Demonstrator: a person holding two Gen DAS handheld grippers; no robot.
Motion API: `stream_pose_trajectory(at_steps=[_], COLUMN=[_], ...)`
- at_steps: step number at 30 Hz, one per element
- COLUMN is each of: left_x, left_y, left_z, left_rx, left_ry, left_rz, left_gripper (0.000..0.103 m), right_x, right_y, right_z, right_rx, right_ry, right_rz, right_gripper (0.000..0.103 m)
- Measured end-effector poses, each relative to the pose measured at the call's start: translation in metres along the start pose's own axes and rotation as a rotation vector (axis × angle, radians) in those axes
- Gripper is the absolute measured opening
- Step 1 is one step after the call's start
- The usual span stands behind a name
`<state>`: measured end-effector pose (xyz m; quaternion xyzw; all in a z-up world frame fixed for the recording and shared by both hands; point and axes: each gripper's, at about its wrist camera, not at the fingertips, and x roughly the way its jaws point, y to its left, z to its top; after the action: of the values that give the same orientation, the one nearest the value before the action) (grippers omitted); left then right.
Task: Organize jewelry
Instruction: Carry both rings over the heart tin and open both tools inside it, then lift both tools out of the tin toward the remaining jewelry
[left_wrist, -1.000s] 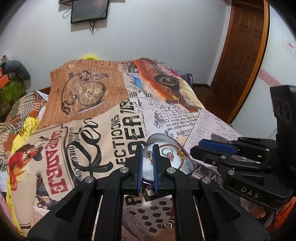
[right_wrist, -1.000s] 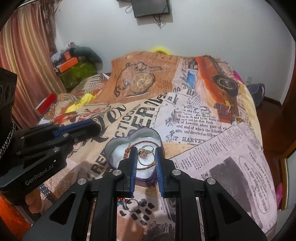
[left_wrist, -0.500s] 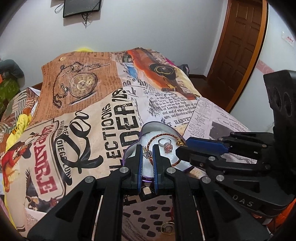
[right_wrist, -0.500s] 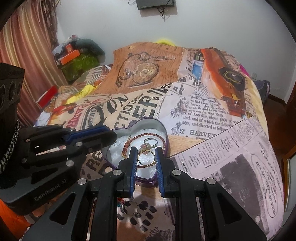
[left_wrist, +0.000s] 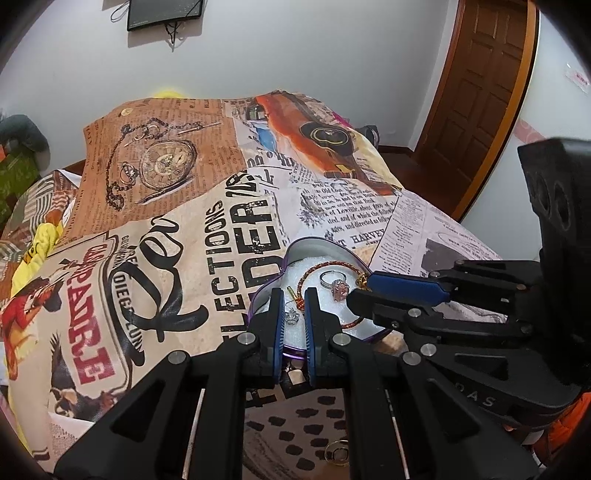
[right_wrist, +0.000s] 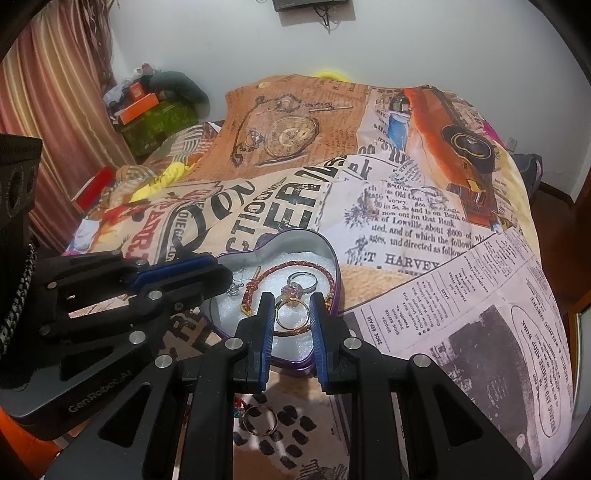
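A purple heart-shaped tin (right_wrist: 314, 240) (left_wrist: 314, 245) with white padding sits on the printed bedspread. Inside lie a red-gold braided bracelet (right_wrist: 295, 264) (left_wrist: 332, 264) and a silver ring with a pink stone (right_wrist: 304, 280) (left_wrist: 334, 282). My right gripper (right_wrist: 291, 314) is shut on a gold ring with a pink stone (right_wrist: 291, 314), held over the tin's near half. My left gripper (left_wrist: 293, 314) is shut on a small silver earring (left_wrist: 291, 316), just above the tin's left lobe; the earring also shows in the right wrist view (right_wrist: 234, 290).
Another ring (right_wrist: 258, 419) (left_wrist: 337, 451) lies on the spotted cloth just in front of the tin, with a small beaded piece (right_wrist: 238, 404) beside it. Cluttered boxes (right_wrist: 147, 110) stand at the far left by a curtain. A wooden door (left_wrist: 476, 81) is far right.
Both grippers have moved forward and down over the tin, each still holding its piece. The tin now looms larger and closer in both views.
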<state>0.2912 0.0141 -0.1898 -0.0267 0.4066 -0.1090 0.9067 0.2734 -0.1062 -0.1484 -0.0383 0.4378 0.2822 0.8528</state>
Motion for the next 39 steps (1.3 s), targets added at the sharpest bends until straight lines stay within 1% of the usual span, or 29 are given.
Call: stream_pose_trajectory(at_steps=[9,11,12,13,18,22,26,33,39], left_x=[-0.013,-0.017,-0.019,-0.021,-0.035,-0.049,-0.058,-0.074,-0.084], left_y=[0.007,0.009,0.01,0.01,0.01,0.008,0.003,-0.013,-0.017], left_z=[-0.001,-0.002,-0.002,-0.002,-0.003,-0.005,-0.007,-0.016,-0.028], left_rx=[-0.01,-0.015,-0.016,-0.016,-0.017,-0.018,-0.023,0.014,0.01], left_ry=[-0.007,-0.009,-0.01,-0.013,-0.028,-0.044,-0.039,-0.046,-0.034], left_rz=[0.042,0.043,0.045,0.046,0.05,0.051,0.022,0.038,0.039], left_gripper=[0.009,0.009,0.009,0.009,0.011,0.023,0.024,0.024,0.024], right_x=[0.0,-0.001,-0.003,-0.005,-0.017,-0.027,-0.037,-0.056,-0.073], right_y=[0.008,0.009,0.01,0.012,0.018,0.025,0.029,0.033,0.036], right_z=[0.002,0.002,0.002,0.002,0.005,0.006,0.004,-0.002,-0.012], right_rx=[-0.015,-0.02,-0.022,-0.025,-0.039,-0.059,-0.067,-0.06,-0.04], right_ry=[0.032,0.034,0.032,0.025,0.0,-0.014,-0.023,-0.041,-0.054], right_rz=[-0.007,-0.014,-0.022,-0.029,-0.045,-0.069,-0.076,-0.083,-0.09], right_gripper=[0.019,0.024,0.03,0.032,0.032,0.032,0.032,0.032,0.032])
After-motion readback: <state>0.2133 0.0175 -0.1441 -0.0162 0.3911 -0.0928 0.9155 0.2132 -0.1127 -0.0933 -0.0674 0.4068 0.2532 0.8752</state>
